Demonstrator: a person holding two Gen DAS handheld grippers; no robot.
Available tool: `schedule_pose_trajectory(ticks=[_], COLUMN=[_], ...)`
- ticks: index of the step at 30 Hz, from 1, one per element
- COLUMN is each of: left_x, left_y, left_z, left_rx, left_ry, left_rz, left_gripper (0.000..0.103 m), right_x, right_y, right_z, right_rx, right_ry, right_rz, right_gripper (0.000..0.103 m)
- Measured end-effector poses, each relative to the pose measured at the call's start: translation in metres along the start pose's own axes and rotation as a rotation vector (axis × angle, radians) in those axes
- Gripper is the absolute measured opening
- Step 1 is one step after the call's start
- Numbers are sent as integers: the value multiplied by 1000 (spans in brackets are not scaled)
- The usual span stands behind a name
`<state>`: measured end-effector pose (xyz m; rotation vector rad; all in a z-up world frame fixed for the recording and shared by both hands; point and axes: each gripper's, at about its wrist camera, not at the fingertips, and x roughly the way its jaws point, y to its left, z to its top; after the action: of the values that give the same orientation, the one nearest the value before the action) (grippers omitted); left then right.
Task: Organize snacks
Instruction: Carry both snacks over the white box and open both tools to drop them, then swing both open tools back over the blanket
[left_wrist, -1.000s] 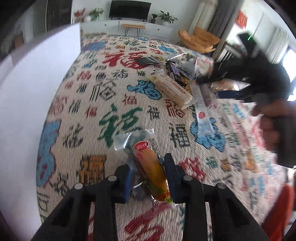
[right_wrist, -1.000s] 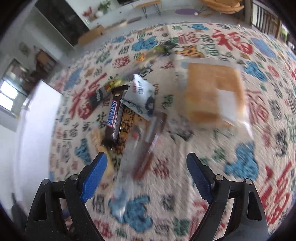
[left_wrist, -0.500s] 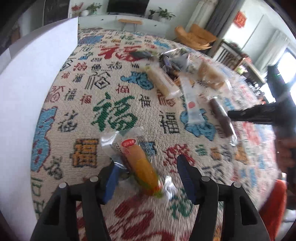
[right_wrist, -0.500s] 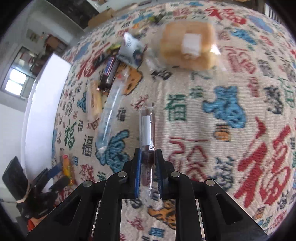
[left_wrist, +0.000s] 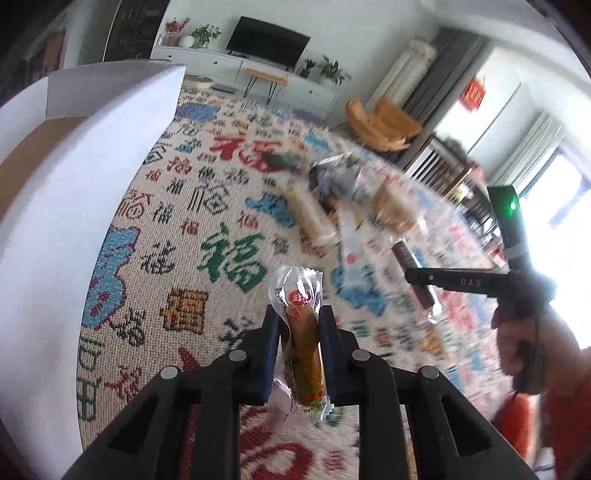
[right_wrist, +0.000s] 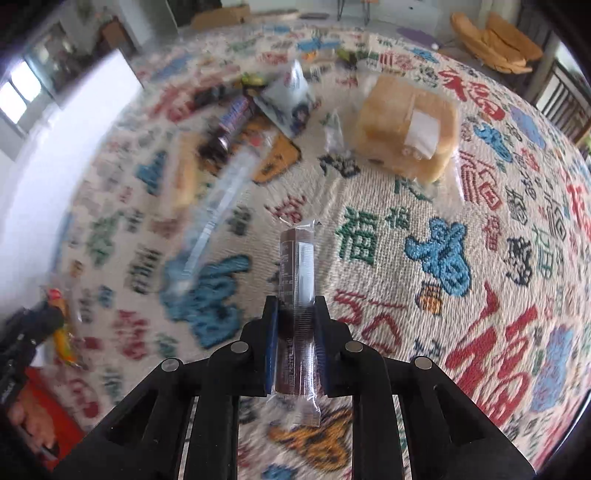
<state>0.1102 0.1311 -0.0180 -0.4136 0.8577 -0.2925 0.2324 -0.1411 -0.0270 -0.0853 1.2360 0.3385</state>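
Left wrist view: far snack pile (left_wrist: 332, 199) motion-blurred; wrappers unreadable, items not separable. White box (left_wrist: 74, 184) cut off by left edge; interior mostly hidden. Sausage (left_wrist: 304, 343) mid-length hidden between claw fingers.
Right wrist view: left half smeared; long clear packet (right_wrist: 221, 199) blurred, contents indeterminate. Brown bar (right_wrist: 295, 295) label too small to read.

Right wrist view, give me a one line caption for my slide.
Right gripper shut on a brown snack stick, held above the patterned cloth; wrapped bread lies beyond.

"DAS" — right hand-held gripper (left_wrist: 419, 276)
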Motion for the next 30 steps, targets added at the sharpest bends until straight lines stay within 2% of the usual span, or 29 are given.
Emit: schedule_pose_trajectory(ticks=[5,9,12,14,17,18,19,20,21,22,25,26,28,30], left_x=[-43,-111,-156,-182,-198,-199,-196,-194,-193,-192,-182,-177,-161,-136], left_y=[-4,14,40,65,102,112,125,132,135,133,91,75,29,-16], left_z=[27,58,75,80,81,79,76,71,65,59,44,42,34,27], left_rx=[-81,-86,-79,-84,-99,-111,-134,-155,-178,-180,-100,-66,23,106], left_ry=[-103,-224,-275,-294,-270,-253,-214,-189,-169,-166,-165,-165,-158,-119], left_rz=[-125,-115,-18,86,266,332,402,428,432,413,341,317,217,109], left_gripper=[20,20,20,20,22,32,40,53,55,56,73,81,88,99], right_x=[-61,-101,-126,-133,-129,-125,-119,-113,-107,-104,-91,-83,-67,-40], right_y=[24,84,137,181,245,263,279,292,299,297,264,243,194,125], right_z=[7,33,43,48,51,48,46,44,43,39,24,17,-4,-29], right_rx=[-15,-49,-92,-126,-175,-192,-209,-227,-236,-233,-231,-227,-209,-164], right_ry=[-118,-197,-228,-222,-172,-154,-144,-133,-131,-144,-206,-234,-287,-314], right_rz=[108,269,416,528,665,686,688,689,687,678,601,543,382,126], right_gripper=[19,19,19,19,21,24,34,57,63,62,65,67,67,67])
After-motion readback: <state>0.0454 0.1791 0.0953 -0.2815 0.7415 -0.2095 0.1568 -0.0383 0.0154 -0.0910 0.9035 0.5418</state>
